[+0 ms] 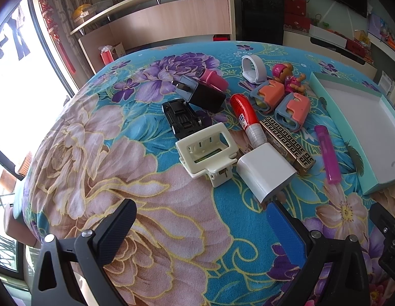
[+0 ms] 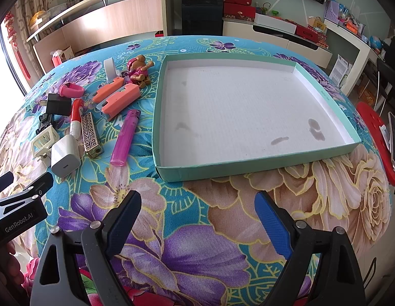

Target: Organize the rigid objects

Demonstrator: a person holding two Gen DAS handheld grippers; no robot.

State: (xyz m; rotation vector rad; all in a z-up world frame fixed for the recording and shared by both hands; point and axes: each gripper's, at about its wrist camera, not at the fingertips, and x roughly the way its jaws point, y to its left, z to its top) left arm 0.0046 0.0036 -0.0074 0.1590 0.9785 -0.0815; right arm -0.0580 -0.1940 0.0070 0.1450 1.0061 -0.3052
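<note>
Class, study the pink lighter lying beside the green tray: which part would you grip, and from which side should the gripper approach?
Probably grip the pink lighter across its narrow width, near mid-body, coming from above. It lies flat on the floral cloth, long and slim, with clear cloth on both long sides. The gold patterned case and green tray stand apart from it, so the open right gripper fingers should fit.

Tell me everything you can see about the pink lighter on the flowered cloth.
The pink lighter is a slim, see-through plastic stick, magenta in colour, with a darker notched head at its far end. It lies flat on the flowered cloth, slightly slanted, between the gold patterned box and the green tray. It appears to touch only the cloth; a narrow gap separates it from the tray wall. In the left wrist view it shows again, near the tray's corner.
</note>
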